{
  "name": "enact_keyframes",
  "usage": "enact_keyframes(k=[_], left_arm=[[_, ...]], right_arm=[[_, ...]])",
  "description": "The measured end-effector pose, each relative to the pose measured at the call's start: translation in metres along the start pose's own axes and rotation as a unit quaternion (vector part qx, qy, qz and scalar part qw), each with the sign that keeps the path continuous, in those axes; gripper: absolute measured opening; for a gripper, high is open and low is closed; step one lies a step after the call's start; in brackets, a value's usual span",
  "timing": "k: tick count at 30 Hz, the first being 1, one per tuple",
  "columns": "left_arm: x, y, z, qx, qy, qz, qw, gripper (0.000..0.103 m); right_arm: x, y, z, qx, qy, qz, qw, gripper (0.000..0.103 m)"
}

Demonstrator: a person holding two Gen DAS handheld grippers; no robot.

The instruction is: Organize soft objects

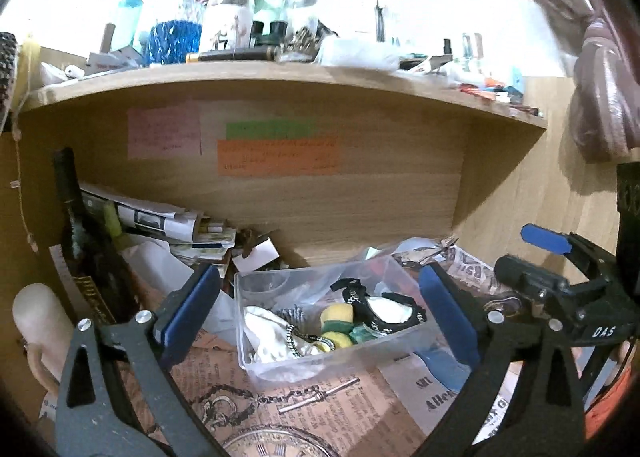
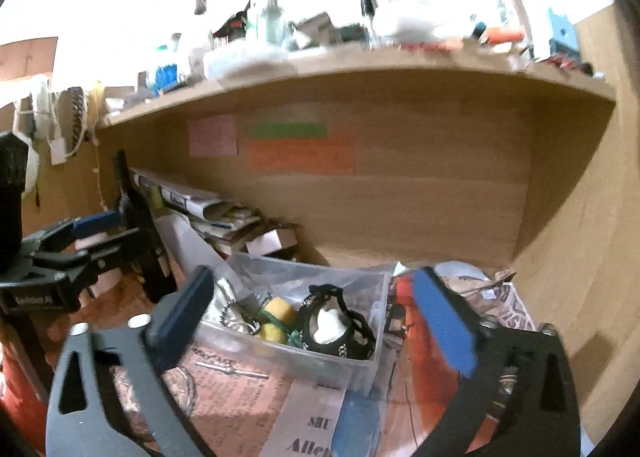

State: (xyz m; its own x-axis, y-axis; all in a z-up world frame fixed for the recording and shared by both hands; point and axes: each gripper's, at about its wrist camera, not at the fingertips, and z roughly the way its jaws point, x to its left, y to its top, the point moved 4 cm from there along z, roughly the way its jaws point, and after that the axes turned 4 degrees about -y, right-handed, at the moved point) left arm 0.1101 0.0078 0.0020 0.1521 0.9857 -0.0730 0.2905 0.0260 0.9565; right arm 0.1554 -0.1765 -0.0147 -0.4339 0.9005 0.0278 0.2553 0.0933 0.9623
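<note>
From our left wrist view, the left gripper [image 1: 320, 313] is spread wide and empty, the clear bin [image 1: 280, 361] of soft objects lying straight ahead between its fingers [image 1: 188, 309] on the tabletop [image 1: 320, 417].

From our right wrist view, the right gripper [image 2: 316, 317] gapes empty too; the bin's [image 2: 332, 369] long axis runs left-to-right, and here alone its right end wall shows.

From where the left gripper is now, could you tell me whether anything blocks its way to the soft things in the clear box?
Nothing visible does. The left gripper, jaws open, faces the clear box directly, and the yellow sponge lies uncovered inside.
</note>
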Motion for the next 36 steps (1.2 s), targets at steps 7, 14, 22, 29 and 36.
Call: enact_keyframes(k=[7, 14, 22, 29, 36], left_arm=[[-0.005, -0.008, -0.020, -0.003, -0.008, -0.014, 0.9999, 0.102], [-0.008, -0.013, -0.030, -0.007, -0.003, -0.019, 0.9998, 0.102], [-0.008, -0.014, -0.035, -0.013, 0.003, -0.017, 0.9998, 0.102], [-0.008, -0.014, -0.036, -0.013, 0.005, -0.018, 0.9997, 0.102], [-0.008, -0.015, -0.036, -0.015, 0.007, -0.014, 0.9998, 0.103]], right_arm=[[0.005, -0.001, -0.019, -0.014, -0.005, 0.002, 1.000, 0.103], [0.010, -0.006, -0.031, -0.015, -0.010, -0.004, 1.000, 0.103], [0.015, -0.007, -0.035, -0.018, -0.009, -0.007, 1.000, 0.103], [0.015, -0.007, -0.036, -0.020, -0.008, -0.005, 1.000, 0.103], [0.016, -0.006, -0.038, -0.025, -0.012, -0.001, 1.000, 0.103]])
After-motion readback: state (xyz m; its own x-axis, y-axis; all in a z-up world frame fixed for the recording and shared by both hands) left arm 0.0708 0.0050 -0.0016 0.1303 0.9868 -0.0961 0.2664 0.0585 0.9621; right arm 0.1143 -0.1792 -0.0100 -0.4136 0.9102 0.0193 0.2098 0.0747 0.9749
